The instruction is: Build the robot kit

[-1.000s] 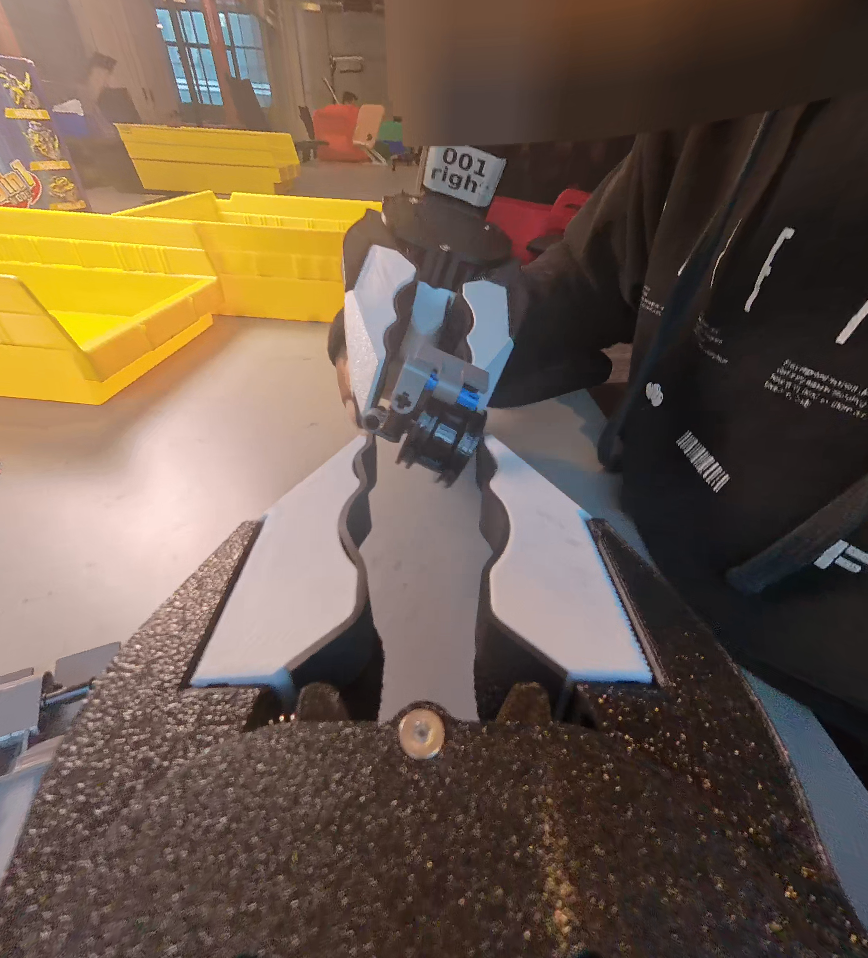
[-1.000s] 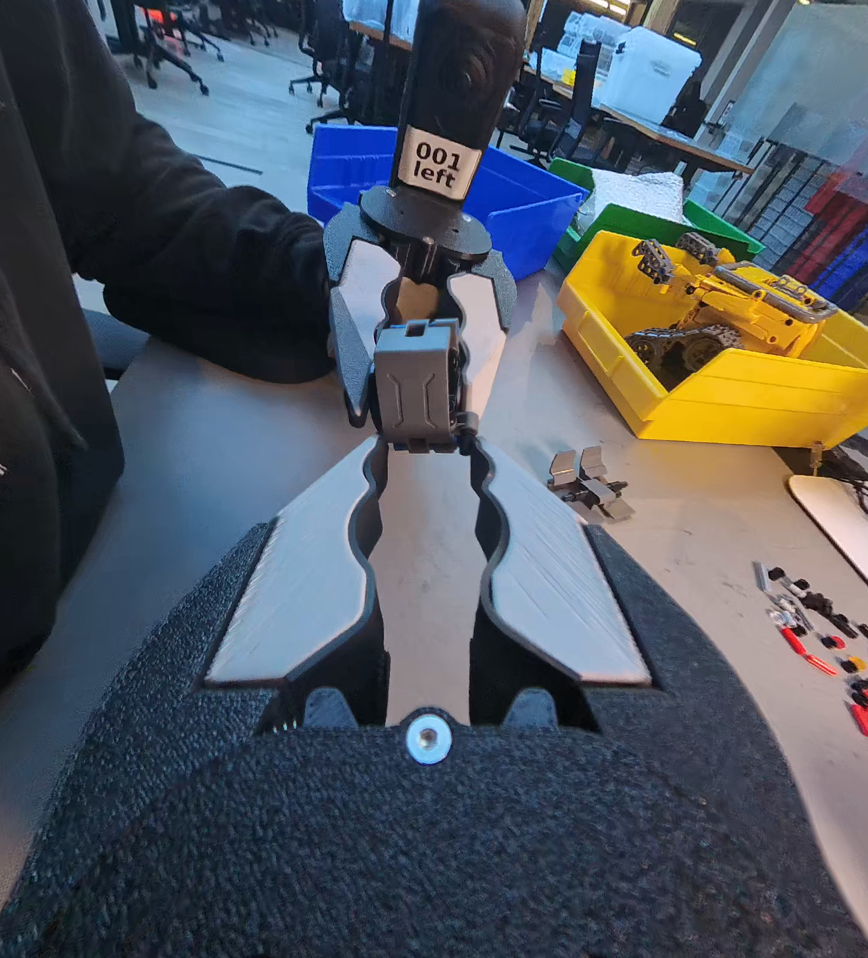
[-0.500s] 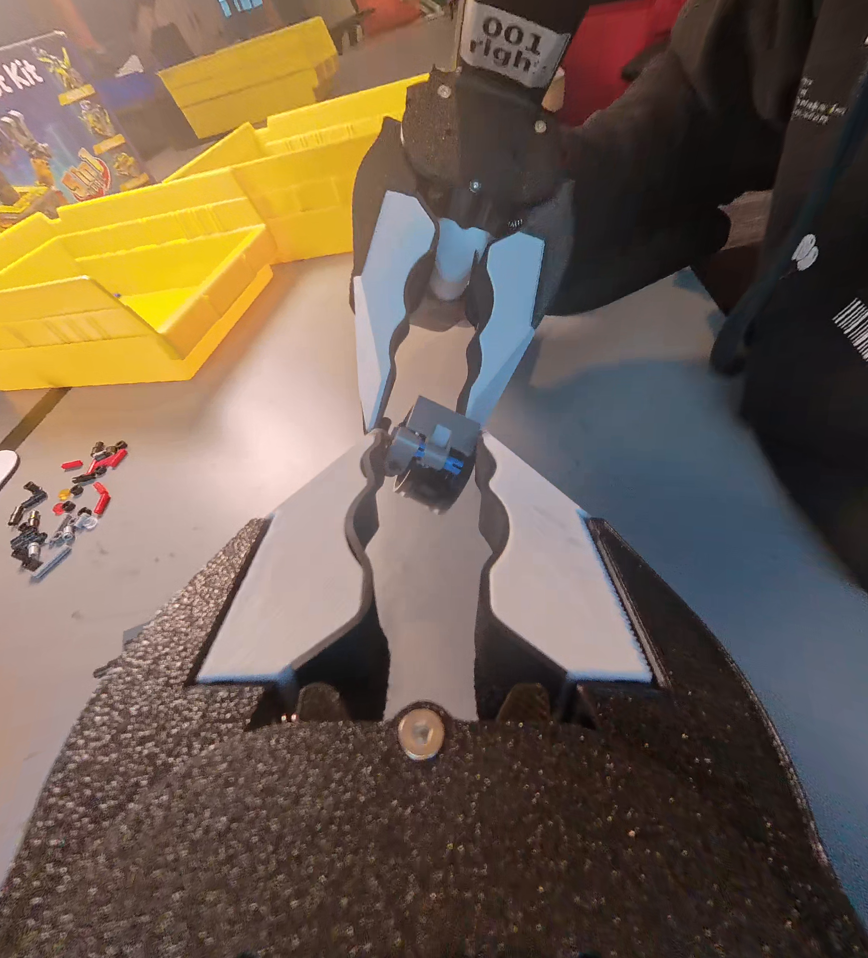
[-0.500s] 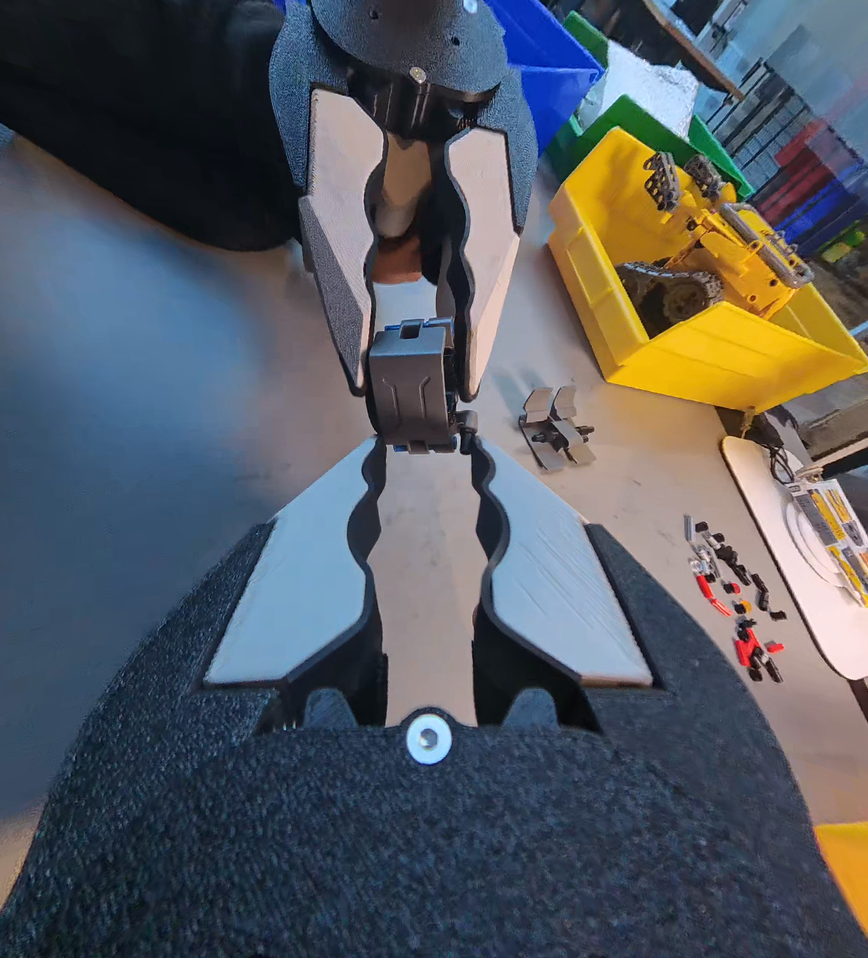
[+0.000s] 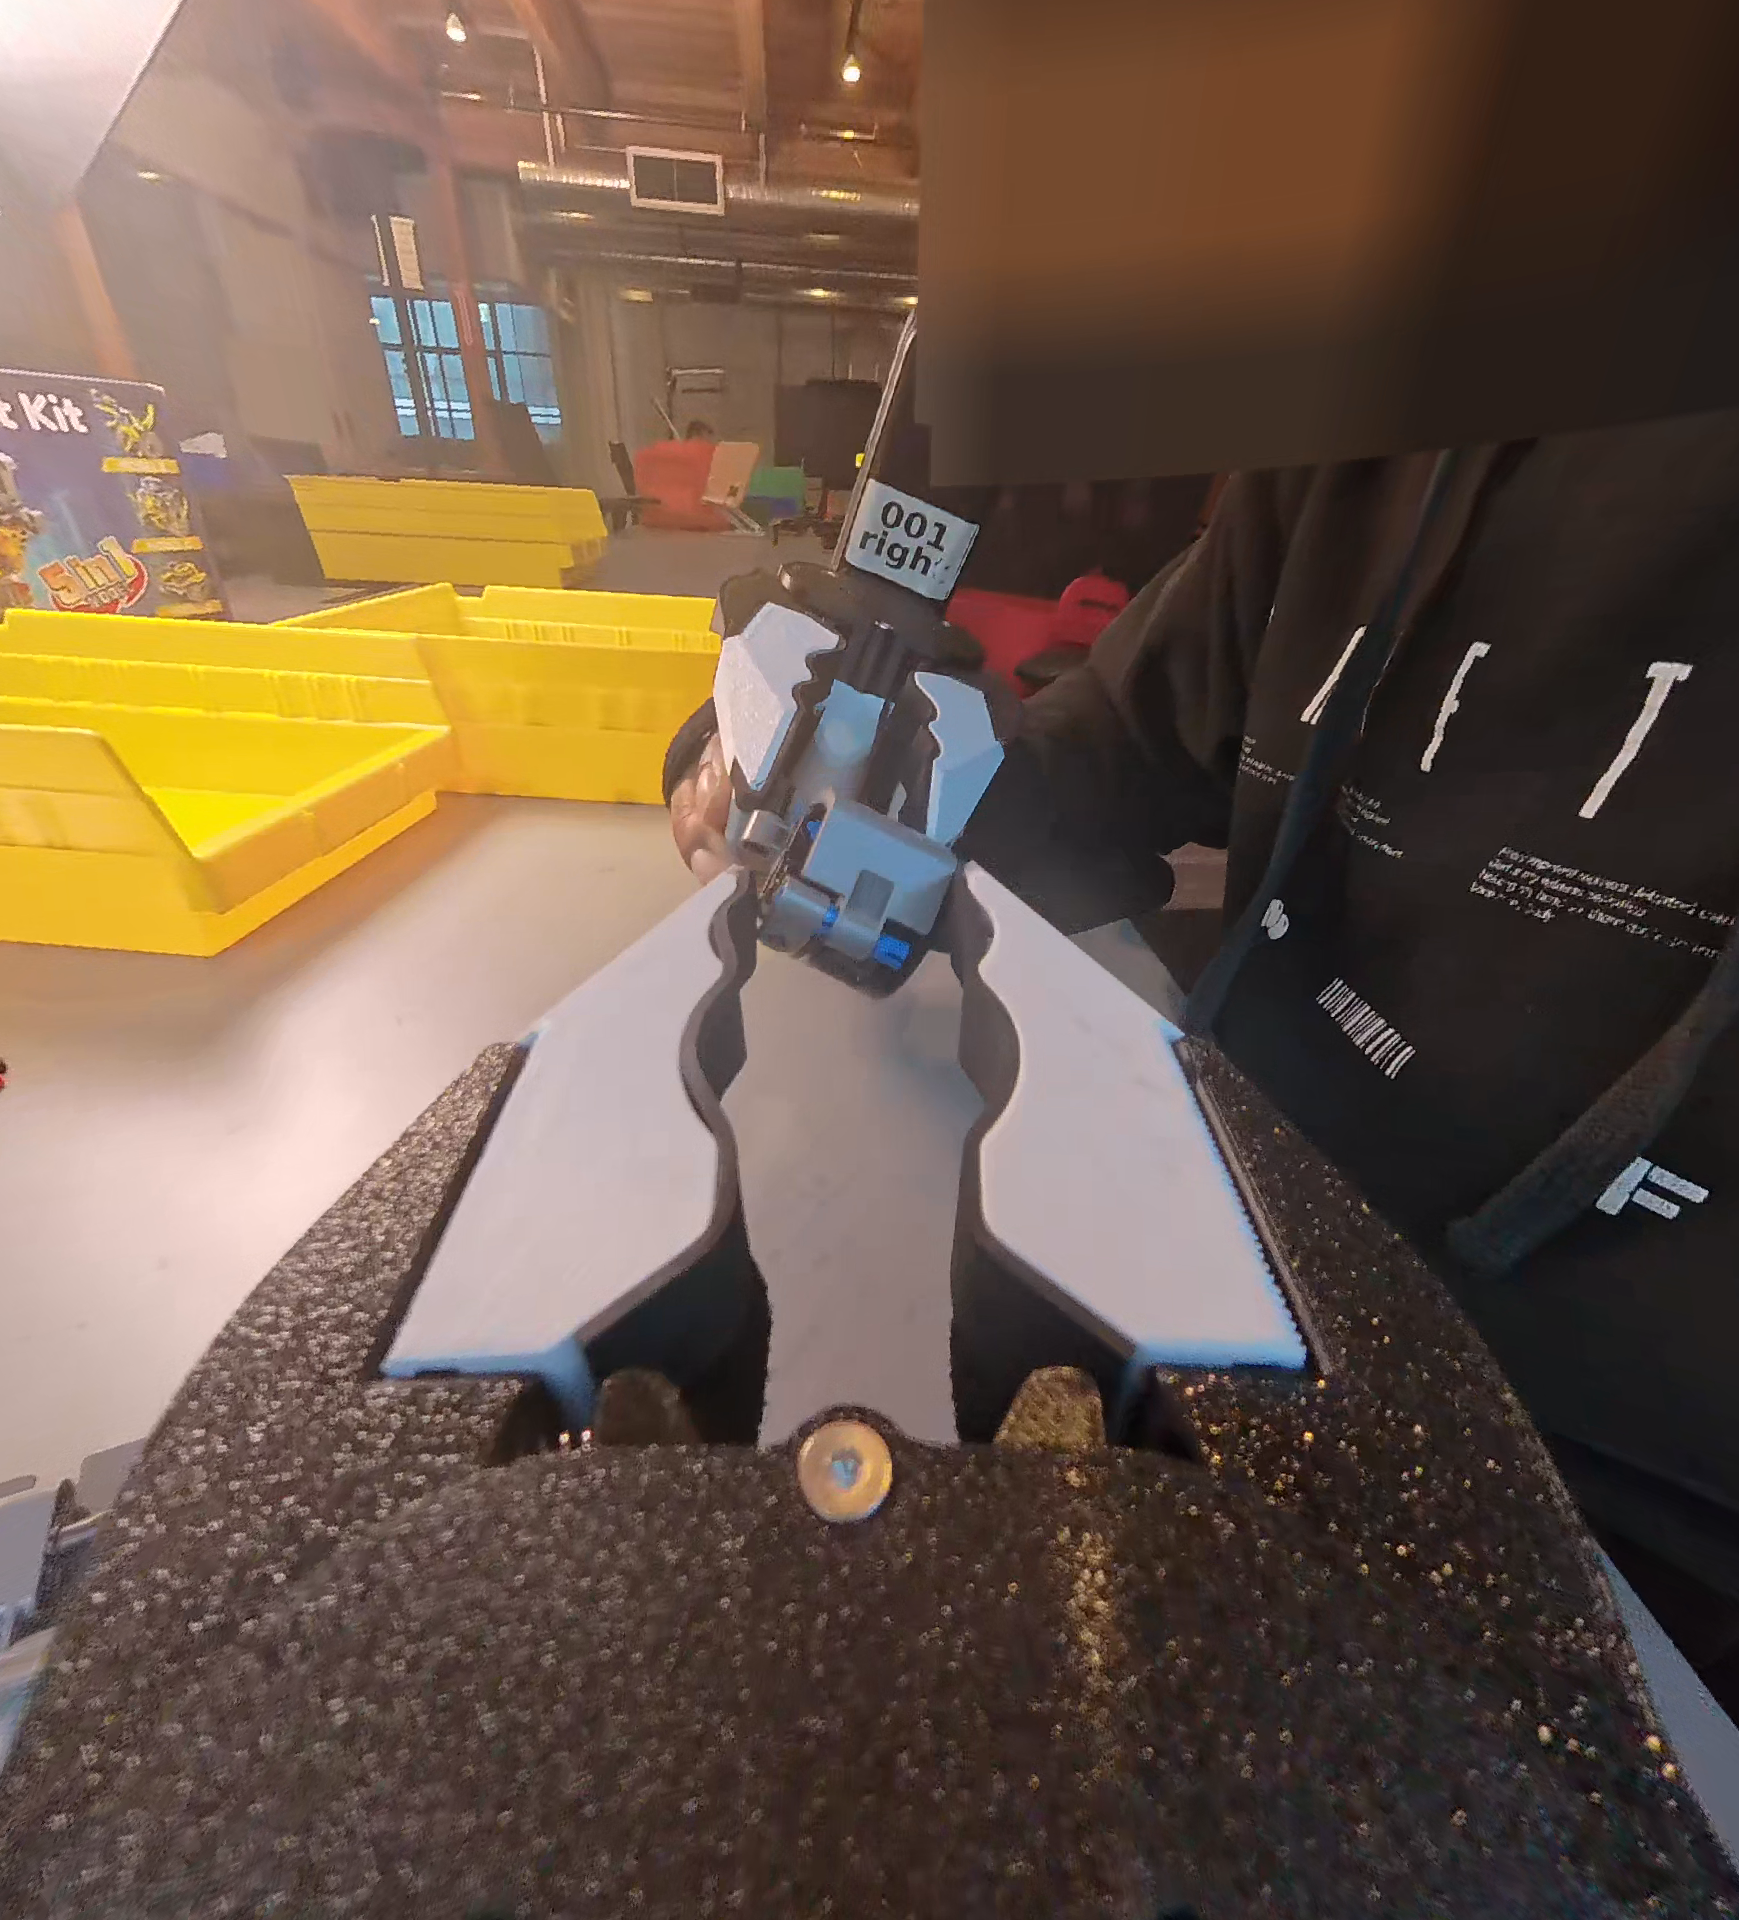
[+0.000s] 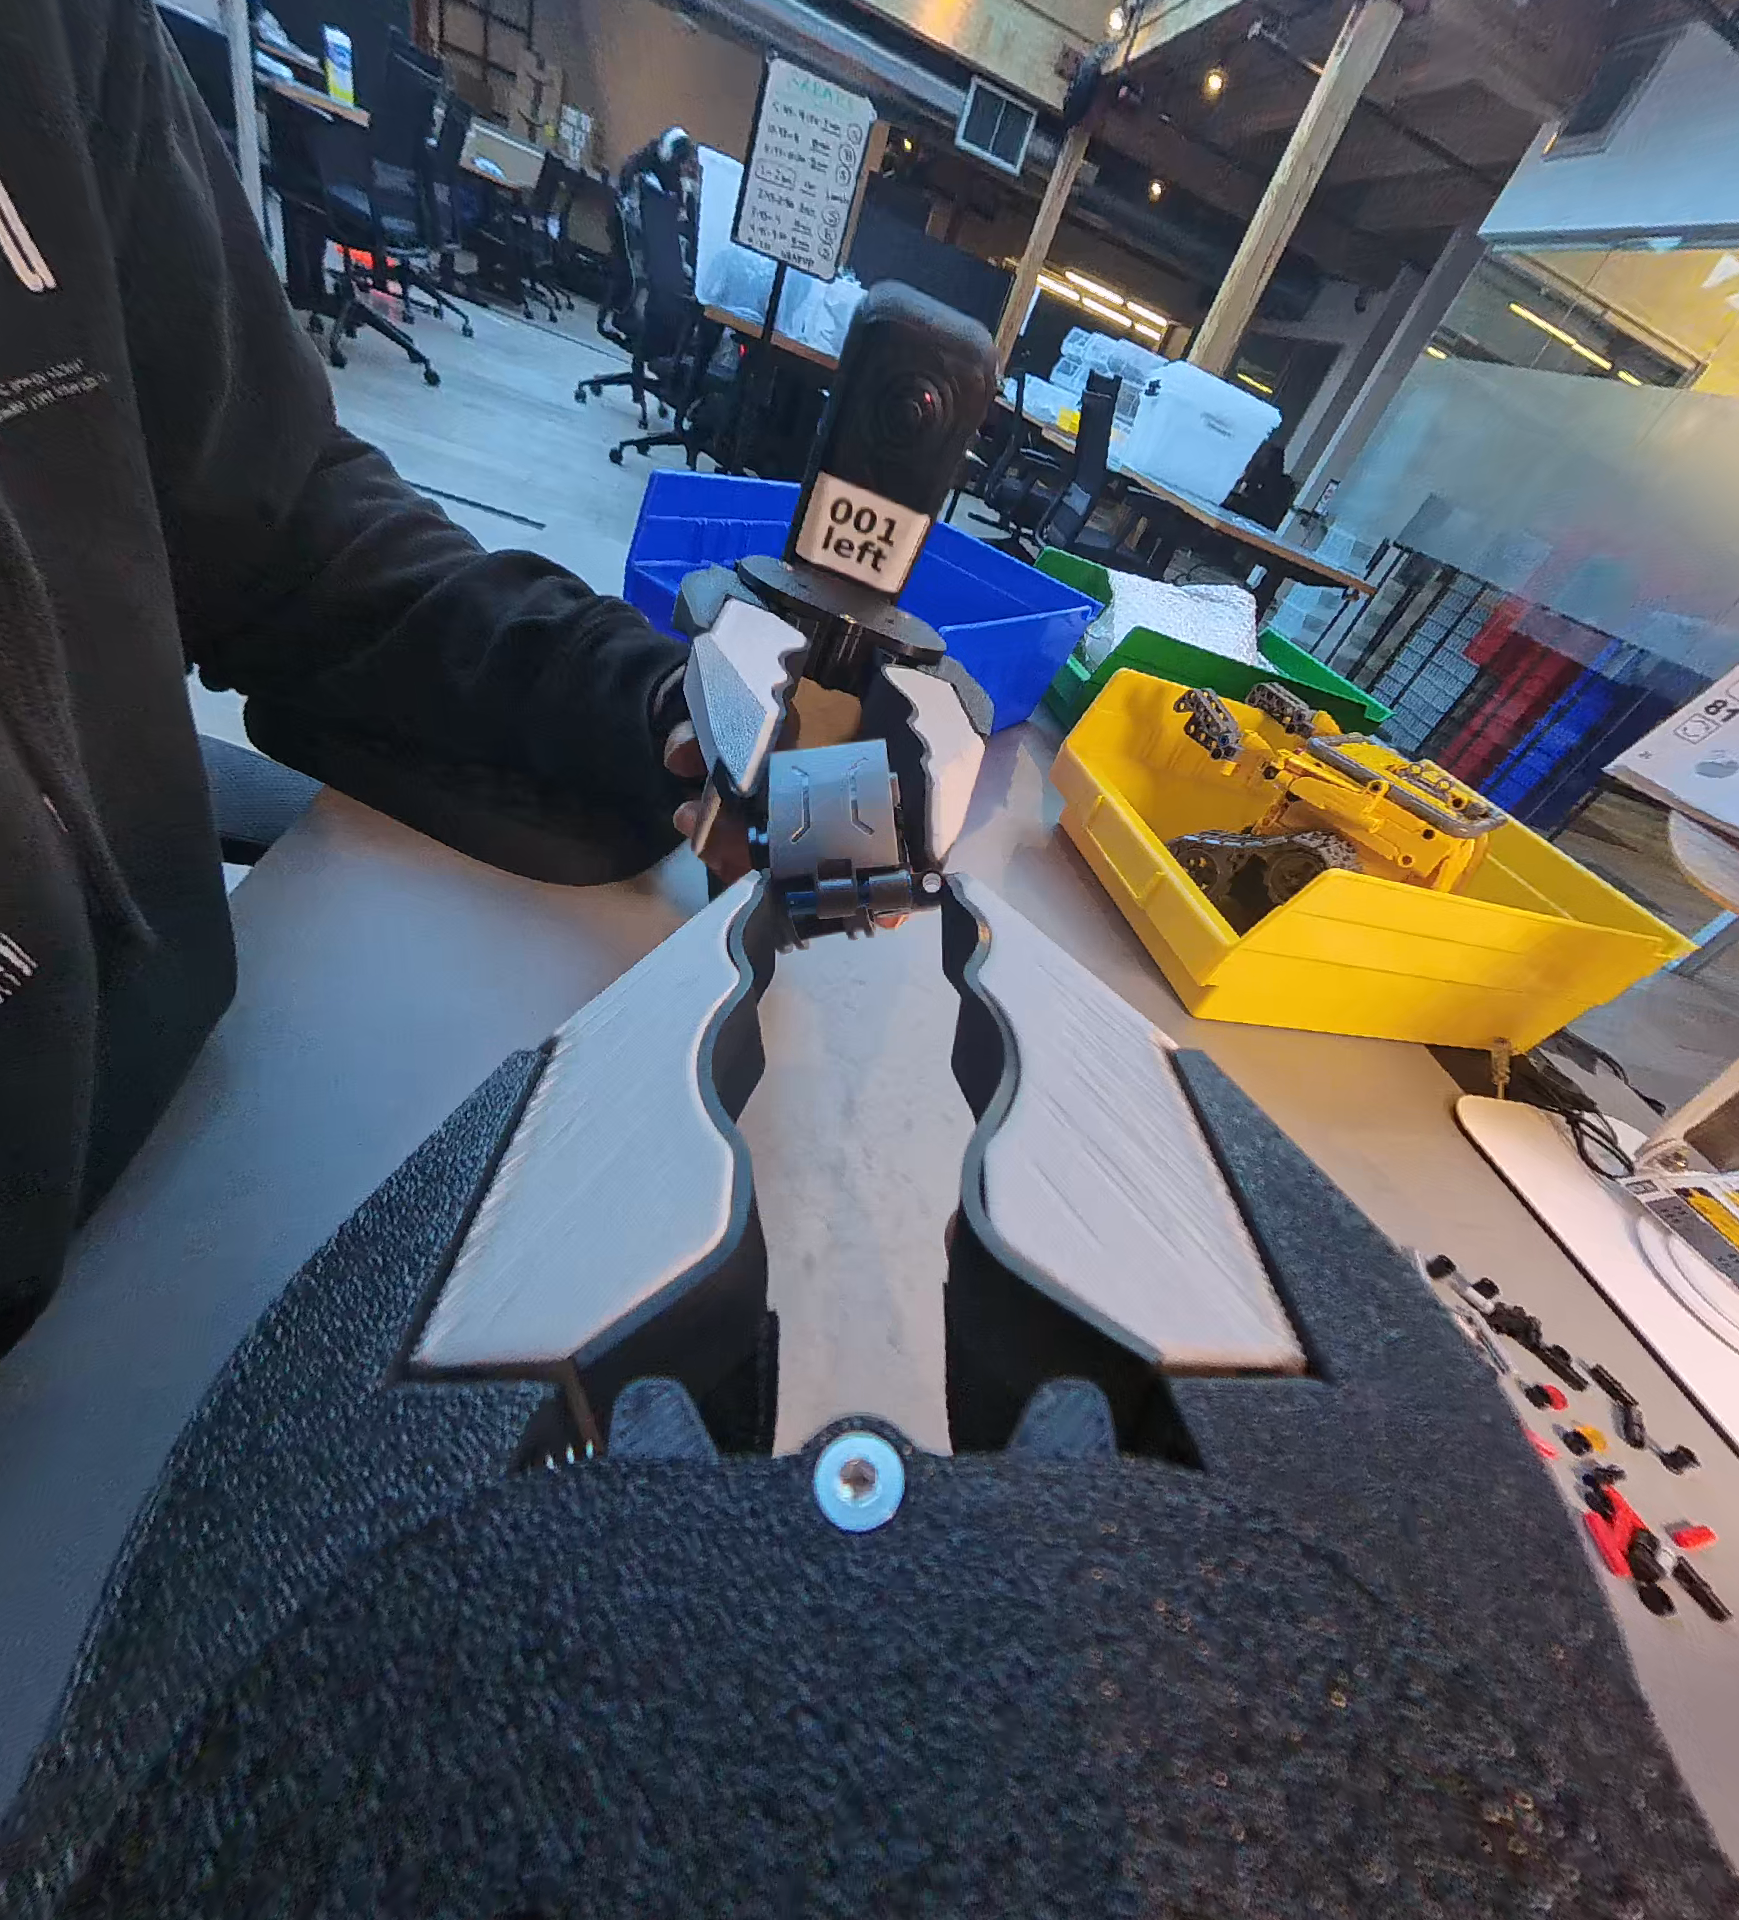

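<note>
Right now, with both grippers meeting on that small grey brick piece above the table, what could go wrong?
1. The grey brick piece is pinched only at the fingertips of the left gripper and right gripper; a twist might pop it loose.
2. It hangs above the table, so a drop could send it rolling.
3. Its black and blue pins might separate under uneven squeeze.

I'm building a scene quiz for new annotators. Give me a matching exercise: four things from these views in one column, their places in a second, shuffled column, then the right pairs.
Things
1. grey brick assembly
2. yellow tracked model
3. blue bin
4. small red and black parts

Places
A. loose on the table
B. clamped by left tool and right tool
C. behind the left tool
D. inside a yellow bin

Pairs: 1-B, 2-D, 3-C, 4-A
</note>
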The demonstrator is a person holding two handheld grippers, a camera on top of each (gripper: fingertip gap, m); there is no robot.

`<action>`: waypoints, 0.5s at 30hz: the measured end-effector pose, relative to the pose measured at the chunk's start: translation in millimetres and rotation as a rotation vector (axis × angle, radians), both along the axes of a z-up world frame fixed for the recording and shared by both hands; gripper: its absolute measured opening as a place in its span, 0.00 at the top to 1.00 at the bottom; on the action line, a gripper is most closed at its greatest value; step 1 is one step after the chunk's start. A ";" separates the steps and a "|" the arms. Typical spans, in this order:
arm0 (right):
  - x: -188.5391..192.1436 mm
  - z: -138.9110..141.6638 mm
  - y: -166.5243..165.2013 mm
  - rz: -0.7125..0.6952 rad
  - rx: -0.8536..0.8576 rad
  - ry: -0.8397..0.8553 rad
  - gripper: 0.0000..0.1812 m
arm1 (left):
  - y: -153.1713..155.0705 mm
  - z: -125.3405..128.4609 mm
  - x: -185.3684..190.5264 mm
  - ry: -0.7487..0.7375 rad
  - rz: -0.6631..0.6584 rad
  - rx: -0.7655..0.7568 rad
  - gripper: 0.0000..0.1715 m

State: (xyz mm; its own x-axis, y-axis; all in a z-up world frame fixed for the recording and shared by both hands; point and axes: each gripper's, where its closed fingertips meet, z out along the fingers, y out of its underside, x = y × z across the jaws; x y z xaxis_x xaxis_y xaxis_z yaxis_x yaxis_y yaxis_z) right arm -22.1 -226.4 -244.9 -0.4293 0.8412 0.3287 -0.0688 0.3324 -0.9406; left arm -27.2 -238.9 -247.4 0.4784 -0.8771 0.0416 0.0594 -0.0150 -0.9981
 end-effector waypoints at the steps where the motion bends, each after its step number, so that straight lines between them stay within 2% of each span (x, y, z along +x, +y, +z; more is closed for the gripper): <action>1: -0.8 -2.3 1.6 -0.009 0.008 -0.014 0.82 | 1.3 -2.0 -1.2 0.026 0.017 0.002 0.79; 5: -3.5 -13.4 9.0 -0.045 0.060 -0.060 0.83 | 6.1 -11.5 -7.6 0.184 0.104 0.038 0.80; 9: -6.6 -20.3 5.2 -0.036 0.066 -0.089 0.83 | 6.4 -19.4 -5.8 0.261 0.121 0.041 0.81; 10: -7.1 -21.1 4.9 -0.035 0.069 -0.088 0.83 | 5.0 -20.1 -4.7 0.257 0.110 0.034 0.84; 15: -5.0 -11.5 1.2 -0.006 0.003 -0.065 0.84 | 1.4 -13.9 -2.7 0.172 0.062 0.005 0.84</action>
